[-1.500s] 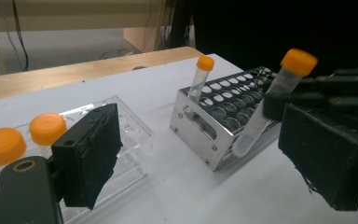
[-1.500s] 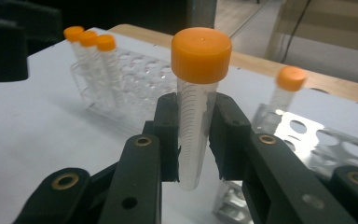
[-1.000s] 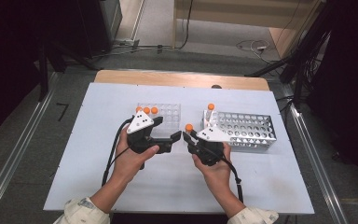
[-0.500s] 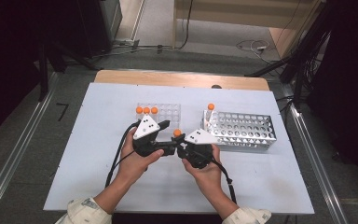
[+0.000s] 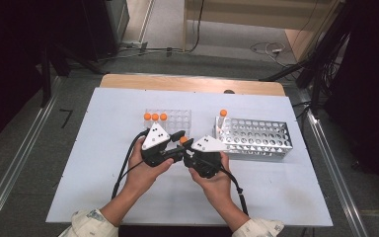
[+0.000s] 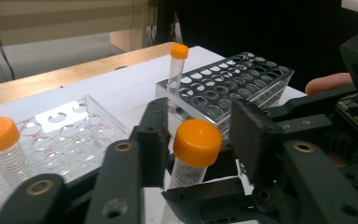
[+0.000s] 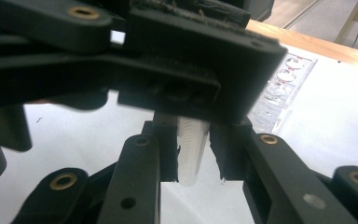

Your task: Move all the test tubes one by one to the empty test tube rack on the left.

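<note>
- Item: capped tube [image 6: 193,154], clear plastic with an orange screw cap [image 5: 183,140]; it is held upright above the white table [image 5: 103,163], just left of the metal rack [image 5: 256,138] and near its front left corner.
- Right gripper [image 7: 193,154]: closed on the lower body of the capped tube, both pads pressed against it.
- Left gripper [image 6: 200,135]: the jaws have just been closing around the orange cap; in the left gripper view a gap is seen on both sides, so the cap is not yet pinched.
- Metal rack: one other orange-capped tube [image 5: 222,121] is stood in its rear left corner hole.
- Clear rack [image 5: 175,118]: set left of the metal rack; three orange-capped tubes [image 5: 155,117] are lined along its left end.
- Risk: if the left jaws close off-centre, the cap is likely pushed sideways and the tube levered in the right grip.
- Risk: if the cap is twisted while the right hold is light, the tube is likely spun or dropped onto the table.
- Risk: the two grippers are crowded together; a collision could jolt the tube towards the metal rack.
</note>
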Motion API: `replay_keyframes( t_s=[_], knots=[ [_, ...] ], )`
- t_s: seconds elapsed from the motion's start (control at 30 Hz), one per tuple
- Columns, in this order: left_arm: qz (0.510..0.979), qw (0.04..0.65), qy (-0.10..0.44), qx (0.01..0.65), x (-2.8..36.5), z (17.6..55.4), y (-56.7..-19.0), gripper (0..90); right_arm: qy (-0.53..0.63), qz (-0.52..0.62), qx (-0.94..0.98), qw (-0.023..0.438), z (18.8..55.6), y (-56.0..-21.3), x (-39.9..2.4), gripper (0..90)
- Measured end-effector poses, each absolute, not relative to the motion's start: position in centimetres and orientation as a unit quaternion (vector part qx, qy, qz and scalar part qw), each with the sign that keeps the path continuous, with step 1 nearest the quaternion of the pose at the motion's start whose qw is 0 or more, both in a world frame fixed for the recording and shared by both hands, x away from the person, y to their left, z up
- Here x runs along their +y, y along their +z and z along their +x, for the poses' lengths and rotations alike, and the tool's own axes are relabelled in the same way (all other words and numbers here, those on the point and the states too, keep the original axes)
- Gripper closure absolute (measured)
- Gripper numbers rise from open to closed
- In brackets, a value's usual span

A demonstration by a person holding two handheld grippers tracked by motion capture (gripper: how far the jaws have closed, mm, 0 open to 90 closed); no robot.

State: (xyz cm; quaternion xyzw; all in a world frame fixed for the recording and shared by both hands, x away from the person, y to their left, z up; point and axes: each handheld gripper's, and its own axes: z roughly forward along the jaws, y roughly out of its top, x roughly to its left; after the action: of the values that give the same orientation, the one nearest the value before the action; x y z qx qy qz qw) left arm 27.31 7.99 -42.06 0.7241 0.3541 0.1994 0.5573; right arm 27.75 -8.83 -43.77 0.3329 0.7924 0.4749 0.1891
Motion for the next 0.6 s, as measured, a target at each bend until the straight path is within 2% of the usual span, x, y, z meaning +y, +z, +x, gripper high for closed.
replay_keyframes(
  t_s=[0.17, 0.37, 0.5, 0.6],
  knots=[
    [0.725, 0.556, 0.200, 0.354, 8.02, 27.29, -42.07, 68.8, 0.477, 0.332, 0.792, 0.189, 27.73, -43.68, -8.82, 70.5],
    [0.725, 0.555, 0.197, 0.358, 8.06, 27.39, -42.17, 70.3, 0.474, 0.333, 0.792, 0.192, 27.70, -43.69, -8.82, 69.9],
    [0.724, 0.554, 0.197, 0.360, 8.11, 27.42, -42.17, 70.6, 0.477, 0.334, 0.790, 0.191, 27.68, -43.68, -8.85, 67.8],
    [0.726, 0.550, 0.199, 0.362, 8.17, 27.47, -42.20, 70.7, 0.479, 0.333, 0.790, 0.190, 27.70, -43.67, -8.84, 61.8]
  ],
)
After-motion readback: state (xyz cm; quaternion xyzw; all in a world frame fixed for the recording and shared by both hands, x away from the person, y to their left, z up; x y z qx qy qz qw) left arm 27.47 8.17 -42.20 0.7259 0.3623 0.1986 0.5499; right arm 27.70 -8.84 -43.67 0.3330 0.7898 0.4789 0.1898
